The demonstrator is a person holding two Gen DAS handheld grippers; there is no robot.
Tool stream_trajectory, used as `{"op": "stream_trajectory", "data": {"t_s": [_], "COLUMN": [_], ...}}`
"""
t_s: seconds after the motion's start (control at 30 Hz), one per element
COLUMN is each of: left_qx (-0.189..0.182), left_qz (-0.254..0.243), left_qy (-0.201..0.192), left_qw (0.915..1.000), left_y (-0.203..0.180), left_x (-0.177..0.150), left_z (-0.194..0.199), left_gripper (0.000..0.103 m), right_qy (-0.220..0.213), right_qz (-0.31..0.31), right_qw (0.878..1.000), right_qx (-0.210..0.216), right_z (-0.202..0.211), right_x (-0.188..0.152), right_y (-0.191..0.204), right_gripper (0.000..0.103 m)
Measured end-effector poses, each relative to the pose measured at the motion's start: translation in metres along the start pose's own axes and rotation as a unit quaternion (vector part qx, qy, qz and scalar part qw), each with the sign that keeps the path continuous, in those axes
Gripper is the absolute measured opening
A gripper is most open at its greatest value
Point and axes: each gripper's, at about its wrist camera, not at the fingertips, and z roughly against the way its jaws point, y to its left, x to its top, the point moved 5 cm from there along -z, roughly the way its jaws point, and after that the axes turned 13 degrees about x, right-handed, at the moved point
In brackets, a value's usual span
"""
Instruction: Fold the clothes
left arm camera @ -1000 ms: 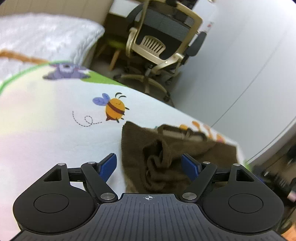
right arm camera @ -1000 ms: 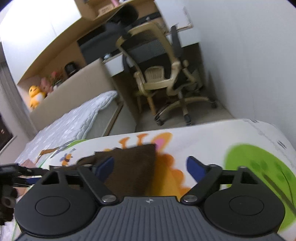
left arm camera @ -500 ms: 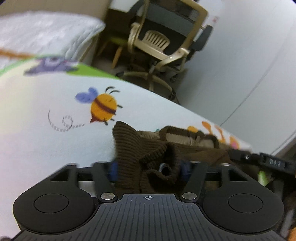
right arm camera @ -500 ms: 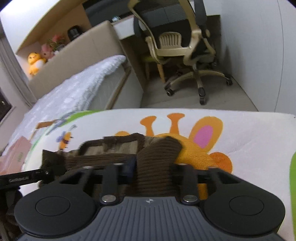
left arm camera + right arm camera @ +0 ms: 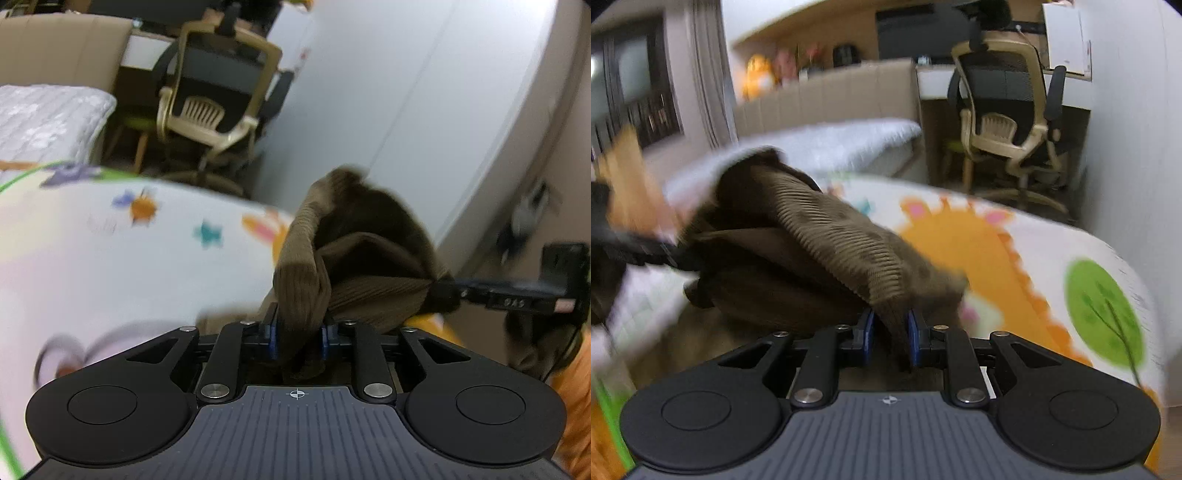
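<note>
My left gripper point(image 5: 297, 338) is closing on a bunched fold of the brown ribbed garment point(image 5: 354, 258), lifted above the cartoon mat point(image 5: 110, 266) toward one o'clock. My right gripper point(image 5: 889, 338) is closing on another fold, cloth trailing toward ten o'clock.

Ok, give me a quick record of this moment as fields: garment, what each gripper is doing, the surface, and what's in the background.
garment: brown ribbed knit garment, bunched and lifted off the mat
left gripper: jaws closing, a fold of the garment pinched between the pads
right gripper: jaws closing, another part of the garment pinched between the pads
surface: cartoon-print play mat
background: office chair, white quilted bed
image quality: motion blur in both views
</note>
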Motion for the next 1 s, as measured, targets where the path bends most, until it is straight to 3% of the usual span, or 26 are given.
{"op": "stream_trajectory", "data": {"t_s": [0.1, 0.17, 0.23, 0.43, 0.57, 0.7, 0.73, 0.8, 0.87, 0.93, 1.0], "left_qx": [0.019, 0.020, 0.014, -0.041, -0.073, -0.091, -0.094, -0.092, -0.063, 0.006, 0.042], "left_qz": [-0.023, -0.010, 0.011, 0.112, 0.195, 0.232, 0.237, 0.246, 0.250, 0.223, 0.191], "left_qy": [0.028, 0.044, 0.050, 0.029, 0.034, 0.077, 0.071, 0.020, -0.024, -0.045, -0.050], "left_qw": [0.9992, 0.9988, 0.9986, 0.9924, 0.9775, 0.9653, 0.9644, 0.9646, 0.9659, 0.9737, 0.9795], "left_y": [0.001, 0.008, 0.017, 0.043, 0.050, 0.041, 0.038, 0.042, 0.052, 0.061, 0.065], "left_x": [-0.040, -0.060, -0.070, -0.063, -0.047, -0.034, -0.024, 0.003, 0.029, 0.044, 0.045], "left_z": [0.010, 0.017, 0.024, 0.044, 0.012, -0.044, -0.053, -0.052, -0.047, -0.042, -0.034], "left_gripper": [0.032, 0.040, 0.057, 0.090, 0.093, 0.092, 0.091, 0.091, 0.090, 0.090, 0.090], "right_qy": [0.027, 0.027, 0.014, -0.083, -0.112, -0.084, -0.068, -0.029, 0.005, 0.017, 0.028], "right_qz": [0.006, -0.011, -0.039, -0.121, -0.159, -0.128, -0.109, -0.068, -0.050, -0.042, -0.035], "right_qw": [0.999, 0.999, 0.998, 0.989, 0.981, 0.988, 0.992, 0.996, 0.997, 0.997, 0.997], "right_qx": [-0.035, -0.046, -0.050, 0.000, 0.014, 0.000, -0.014, -0.047, -0.064, -0.063, -0.062], "right_z": [0.007, 0.018, 0.032, 0.061, 0.027, -0.017, -0.027, -0.043, -0.054, -0.054, -0.053], "right_x": [-0.037, -0.052, -0.062, -0.041, -0.019, -0.009, -0.009, -0.014, -0.023, -0.030, -0.038], "right_y": [0.003, -0.002, -0.009, -0.026, -0.035, -0.021, -0.016, -0.008, -0.005, -0.002, 0.000], "right_gripper": [0.020, 0.034, 0.064, 0.084, 0.085, 0.086, 0.089, 0.094, 0.096, 0.100, 0.103]}}
